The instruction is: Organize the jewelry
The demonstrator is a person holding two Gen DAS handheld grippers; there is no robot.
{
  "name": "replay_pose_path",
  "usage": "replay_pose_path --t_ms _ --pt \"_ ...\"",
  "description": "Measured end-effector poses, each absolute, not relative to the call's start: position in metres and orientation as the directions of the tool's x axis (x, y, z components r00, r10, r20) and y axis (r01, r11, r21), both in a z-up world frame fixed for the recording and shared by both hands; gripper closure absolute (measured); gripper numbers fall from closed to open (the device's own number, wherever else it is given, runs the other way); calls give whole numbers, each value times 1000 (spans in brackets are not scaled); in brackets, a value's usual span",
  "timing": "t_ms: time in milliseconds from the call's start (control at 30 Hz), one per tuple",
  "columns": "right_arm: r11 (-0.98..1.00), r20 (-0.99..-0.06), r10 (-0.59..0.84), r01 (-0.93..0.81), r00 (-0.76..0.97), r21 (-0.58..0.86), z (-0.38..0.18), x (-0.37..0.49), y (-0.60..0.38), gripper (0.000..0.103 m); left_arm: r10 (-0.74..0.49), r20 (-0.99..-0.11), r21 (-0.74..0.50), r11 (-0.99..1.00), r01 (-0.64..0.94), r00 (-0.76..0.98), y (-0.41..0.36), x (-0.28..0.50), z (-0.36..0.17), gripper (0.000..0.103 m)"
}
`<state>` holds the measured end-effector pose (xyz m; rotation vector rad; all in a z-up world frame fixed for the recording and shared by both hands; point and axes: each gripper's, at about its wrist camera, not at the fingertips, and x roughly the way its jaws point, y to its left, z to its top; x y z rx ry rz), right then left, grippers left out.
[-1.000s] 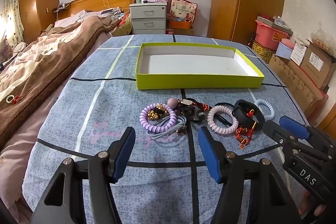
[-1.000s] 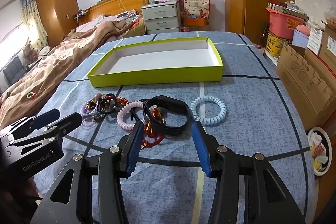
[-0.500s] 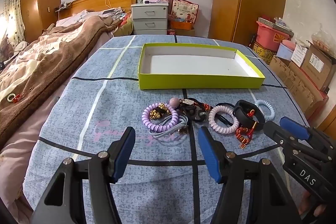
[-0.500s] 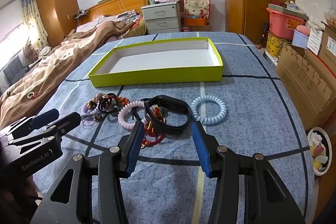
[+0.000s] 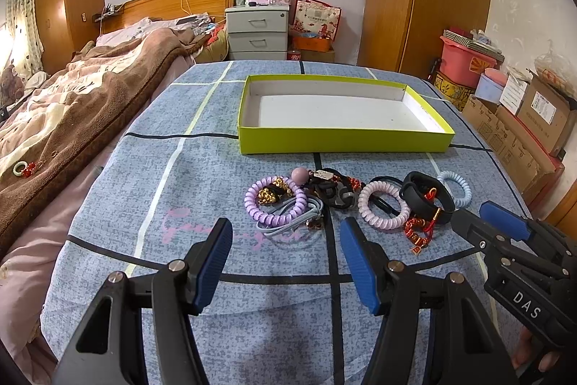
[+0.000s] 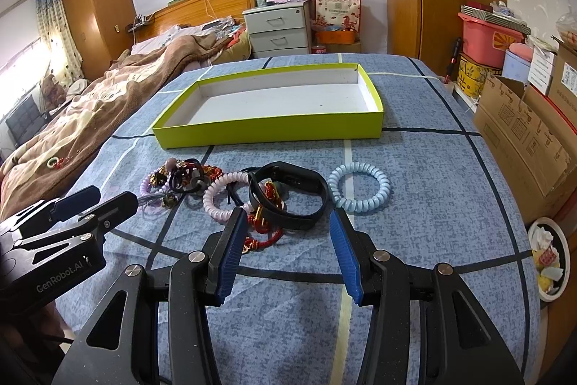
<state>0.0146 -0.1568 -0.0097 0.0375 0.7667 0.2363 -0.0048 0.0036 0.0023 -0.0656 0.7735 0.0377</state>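
A shallow yellow-green box [image 5: 342, 141] [image 6: 267, 132] lies with nothing in it on the blue checked cloth. In front of it runs a row of jewelry: a purple coil bracelet [image 5: 249, 201], a dark tangle of hair ties [image 5: 331, 190], a pink coil [image 5: 363, 204] [image 6: 211, 201], a black band [image 5: 414, 193] [image 6: 299, 174], a red knotted charm [image 5: 418, 230] [image 6: 259, 222] and a light blue coil [image 5: 465, 190] [image 6: 385, 186]. My left gripper [image 5: 285, 222] [image 6: 113, 195] hovers open just short of the purple coil. My right gripper [image 6: 287, 211] [image 5: 479, 217] stands open over the near side of the black band, touching nothing.
A bed with a brown blanket [image 5: 90, 103] runs along the left, with a small beaded ring [image 5: 21, 168] on it. Cardboard boxes [image 6: 523, 132] and a bowl [image 6: 548, 262] on the floor line the right edge. Drawers [image 5: 258, 31] stand behind.
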Motion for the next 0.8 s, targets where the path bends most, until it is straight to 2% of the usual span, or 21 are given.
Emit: replay_pose_path --t_ms 800 --pt "973 -686 226 -201 692 118 -16 14 -157 55 9 -701 -44 997 -56 713 4 -5 2 39"
